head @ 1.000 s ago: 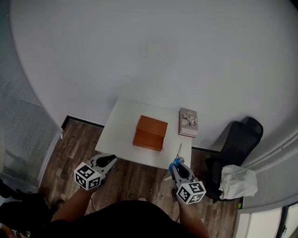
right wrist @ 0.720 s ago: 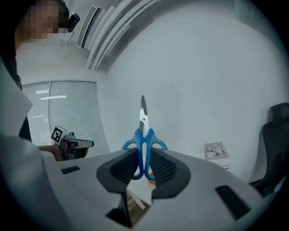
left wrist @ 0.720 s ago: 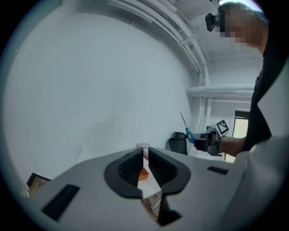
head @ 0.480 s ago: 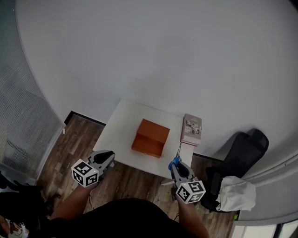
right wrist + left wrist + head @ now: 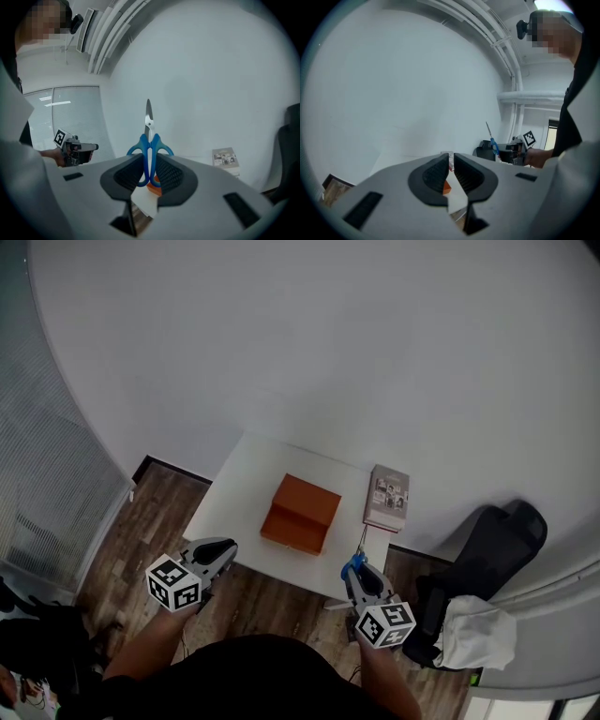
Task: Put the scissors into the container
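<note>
A book (image 5: 387, 496) lies on the white table's (image 5: 239, 493) far right corner; a black chair (image 5: 487, 540) stands nearby on wooden floor (image 5: 150, 512).

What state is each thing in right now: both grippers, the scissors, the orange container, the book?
Left gripper: shut, nothing between its jaws.
Right gripper: shut on the scissors' blue handles.
Scissors: blades closed, tips pointing away from the gripper.
Orange container: on the white table, scissors not in it.
Book: closed, lying flat on the table.
</note>
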